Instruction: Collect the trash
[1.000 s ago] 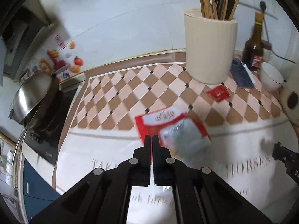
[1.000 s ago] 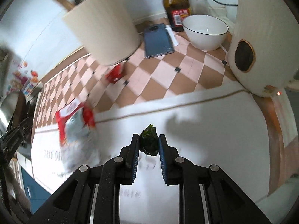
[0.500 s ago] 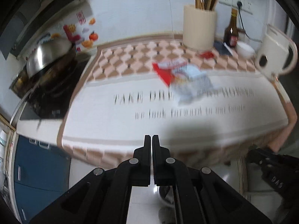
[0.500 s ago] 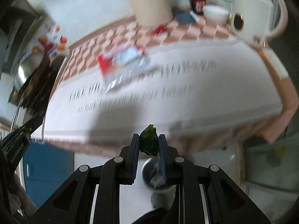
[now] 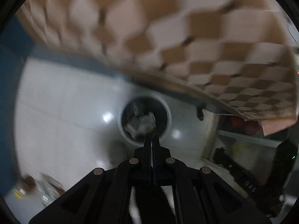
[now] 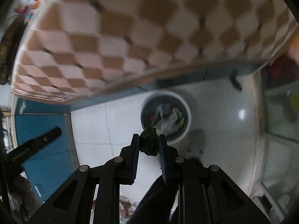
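My right gripper (image 6: pixel 149 141) is shut on a crumpled dark green wrapper (image 6: pixel 149 141), held above the floor just in front of a round white trash bin (image 6: pixel 184 128) that has wrappers and plastic inside. My left gripper (image 5: pixel 151 140) is shut with nothing between its fingers; it points down at the same bin (image 5: pixel 168 110), whose dark inside holds pale scraps. The other gripper's black body shows at the left of the right wrist view (image 6: pixel 35 145).
The checkered cloth (image 6: pixel 112 37) hangs over the counter edge above the bin, also in the left wrist view (image 5: pixel 205 37). Blue cabinet doors (image 6: pixel 43 143) stand at left. White tiled floor (image 5: pixel 65 112) surrounds the bin. Shelves with clutter stand at right (image 5: pixel 243 130).
Both grippers have swung down from the countertop to below its edge and now look at the bin on the floor. The right one still holds the green wrapper.
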Action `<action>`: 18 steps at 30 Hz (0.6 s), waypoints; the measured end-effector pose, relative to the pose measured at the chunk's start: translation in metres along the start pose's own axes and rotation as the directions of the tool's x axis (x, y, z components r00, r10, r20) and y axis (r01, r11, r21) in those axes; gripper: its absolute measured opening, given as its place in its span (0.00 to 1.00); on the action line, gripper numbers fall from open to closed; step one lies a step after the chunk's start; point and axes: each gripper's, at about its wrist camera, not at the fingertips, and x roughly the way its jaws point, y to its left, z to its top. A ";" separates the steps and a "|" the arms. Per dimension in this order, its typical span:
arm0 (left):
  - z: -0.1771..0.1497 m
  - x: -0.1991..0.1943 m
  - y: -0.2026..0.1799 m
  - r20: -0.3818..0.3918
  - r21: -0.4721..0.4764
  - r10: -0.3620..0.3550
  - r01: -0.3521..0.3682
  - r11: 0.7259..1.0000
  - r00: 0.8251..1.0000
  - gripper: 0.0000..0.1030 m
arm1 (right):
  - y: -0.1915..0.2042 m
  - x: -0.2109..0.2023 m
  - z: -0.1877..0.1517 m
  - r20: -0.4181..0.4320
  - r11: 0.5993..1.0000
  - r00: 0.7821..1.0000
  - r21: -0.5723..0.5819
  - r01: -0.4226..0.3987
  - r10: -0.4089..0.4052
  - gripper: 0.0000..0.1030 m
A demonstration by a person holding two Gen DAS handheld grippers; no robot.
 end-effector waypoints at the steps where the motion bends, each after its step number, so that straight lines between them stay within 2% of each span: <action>1: 0.000 0.021 0.008 -0.023 -0.020 -0.016 0.016 1.000 1.000 0.00 | -0.008 0.019 -0.002 -0.014 1.000 1.000 0.012 -0.009 0.010 0.21; 7: 0.009 0.119 0.025 -0.066 -0.025 0.057 -0.059 0.998 0.996 0.00 | -0.055 0.129 0.002 -0.066 0.997 0.997 0.063 -0.035 0.039 0.21; 9: 0.010 0.138 0.023 -0.067 0.002 0.105 -0.105 0.994 0.992 0.00 | -0.066 0.163 0.006 -0.085 0.997 0.996 0.077 -0.029 0.035 0.21; 11: 0.004 0.142 0.019 -0.057 0.034 0.163 -0.161 0.986 0.985 0.00 | -0.073 0.190 0.009 -0.104 0.995 0.994 0.093 -0.026 0.036 0.20; 13: -0.007 0.122 0.018 -0.037 0.066 0.216 -0.213 0.975 0.976 0.00 | -0.071 0.201 0.010 -0.110 0.998 0.994 0.068 -0.010 0.018 0.20; 15: -0.025 0.078 0.013 0.006 0.108 0.277 -0.276 0.955 0.961 0.00 | -0.063 0.187 0.008 -0.113 0.999 0.994 0.040 -0.011 0.016 0.20; 18: -0.038 -0.013 0.003 0.066 0.127 0.288 -0.294 0.947 0.955 0.02 | -0.041 0.122 0.000 -0.105 1.000 0.994 -0.012 -0.026 0.024 0.20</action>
